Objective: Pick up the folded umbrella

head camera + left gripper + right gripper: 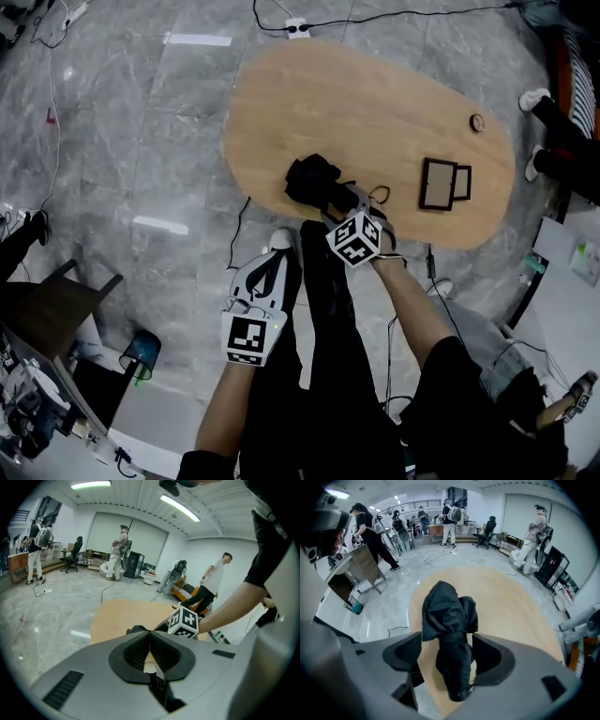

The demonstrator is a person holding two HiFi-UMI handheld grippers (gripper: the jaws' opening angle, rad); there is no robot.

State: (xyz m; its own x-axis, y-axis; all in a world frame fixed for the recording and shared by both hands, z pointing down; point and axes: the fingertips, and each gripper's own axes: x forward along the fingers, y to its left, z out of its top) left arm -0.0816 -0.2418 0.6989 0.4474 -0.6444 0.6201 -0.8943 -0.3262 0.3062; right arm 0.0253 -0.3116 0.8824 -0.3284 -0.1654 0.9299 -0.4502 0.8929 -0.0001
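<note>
The folded black umbrella (pixel 312 178) lies near the front edge of the oval wooden table (pixel 375 103). My right gripper (pixel 345 200) points steeply down over its near end. In the right gripper view the umbrella (pixel 449 620) runs lengthwise between the jaws of the right gripper (pixel 447 657), which stand wide, with a gap showing on the left side. My left gripper (pixel 272 274) hangs lower, off the table's front edge, over the person's legs. In the left gripper view the left gripper (pixel 150 638) has its tips together with nothing between them, and the right gripper's marker cube (pixel 183 622) shows beyond.
A dark double frame (pixel 443 183) and a small round thing (pixel 477 122) lie on the table's right part. A power strip (pixel 297 28) and cables run over the grey floor. A chair (pixel 56 300) and a blue bin (pixel 141 352) stand at left. Several people stand far back.
</note>
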